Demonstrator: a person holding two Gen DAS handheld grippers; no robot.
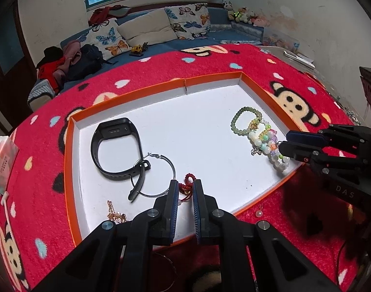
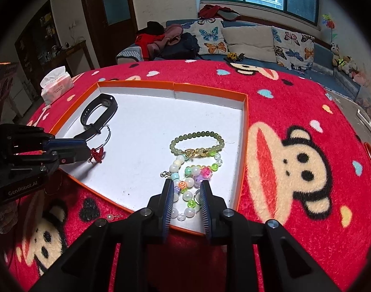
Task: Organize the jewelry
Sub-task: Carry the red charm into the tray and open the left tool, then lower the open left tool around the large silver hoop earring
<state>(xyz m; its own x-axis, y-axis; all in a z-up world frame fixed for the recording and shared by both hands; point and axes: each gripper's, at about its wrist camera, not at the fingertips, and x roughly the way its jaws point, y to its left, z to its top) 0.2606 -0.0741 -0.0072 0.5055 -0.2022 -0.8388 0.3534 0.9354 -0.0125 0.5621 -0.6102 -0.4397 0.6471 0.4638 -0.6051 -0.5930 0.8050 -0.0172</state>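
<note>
Left gripper [image 1: 185,186] bottom centre, jaws pinching the red knotted cord bracelet [image 1: 189,182] over the orange-rimmed tray [image 1: 209,79]. Right gripper [image 2: 186,186] bottom centre, jaws slightly spread around the colourful bead bracelet [image 2: 189,182]. Green bead bracelet [image 2: 197,143] just above it.

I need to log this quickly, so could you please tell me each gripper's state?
Left gripper: closed on the red knotted cord.
Right gripper: around the colourful bead bracelet; grip cannot be told.

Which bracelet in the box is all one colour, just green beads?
The green bead bracelet, lying nearest the box's far wall. The colourful bead bracelet beside it mixes white, pink, purple and green beads.
</note>
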